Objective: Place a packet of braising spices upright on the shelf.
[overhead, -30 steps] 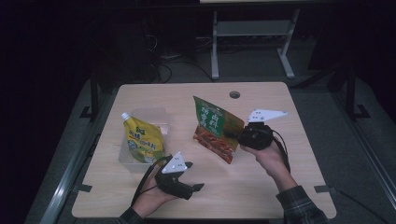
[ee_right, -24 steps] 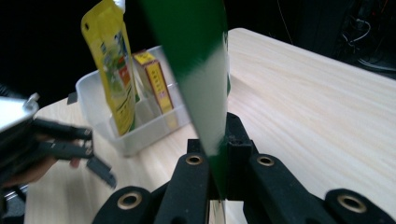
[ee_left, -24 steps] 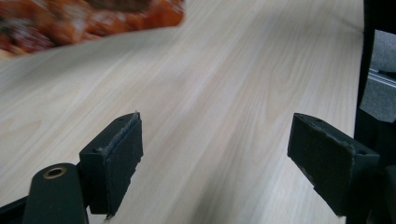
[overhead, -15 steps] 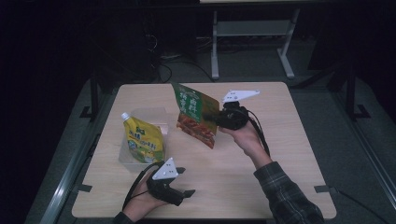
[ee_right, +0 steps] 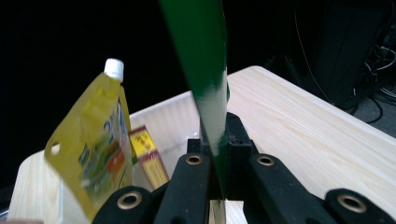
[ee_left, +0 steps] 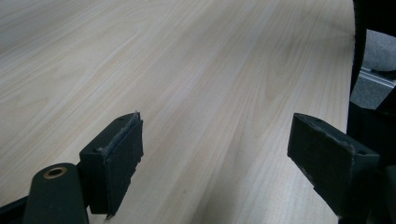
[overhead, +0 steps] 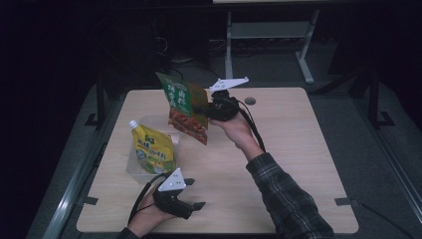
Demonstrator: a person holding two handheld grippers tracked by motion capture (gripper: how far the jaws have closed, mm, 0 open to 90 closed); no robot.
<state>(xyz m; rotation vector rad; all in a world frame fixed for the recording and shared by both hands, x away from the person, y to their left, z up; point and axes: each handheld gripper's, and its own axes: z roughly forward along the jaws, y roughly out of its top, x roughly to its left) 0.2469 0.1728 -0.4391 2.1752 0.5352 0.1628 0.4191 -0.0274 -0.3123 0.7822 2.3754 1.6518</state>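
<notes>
Room: dark all around, with a pale metal frame (overhead: 263, 37) standing on the grey floor beyond the far edge.
Surface: a light wooden table (overhead: 298, 149) with rounded corners; a small round grommet (overhead: 250, 101) sits near its far edge.
Container: a clear plastic tub (overhead: 133, 167) on the left part of the table, nearer the front than the lifted bag.
Contents: a yellow spouted pouch (overhead: 152, 149) stands in the tub, white cap up, leaning toward the back left. In the right gripper view a small red and yellow packet (ee_right: 148, 156) shows behind the pouch, inside the tub.
Snack bag: a green and red snack bag (overhead: 183, 105) held up in the air over the far middle of the table, just above and right of the tub, clear of the wood.
Bag axis: long axis roughly upright, tilted; green top end up and toward the back left, red lower end down toward the front right. Its printed face turns toward the person.
Right gripper: the right gripper (overhead: 204, 109) points left, its pads clamped on the bag's right edge; in its own view the bag runs edge-on between the closed pads.
Left gripper: the left gripper (overhead: 199, 205) rests low at the front left of the table, pointing right, jaws wide apart with bare wood between them.
</notes>
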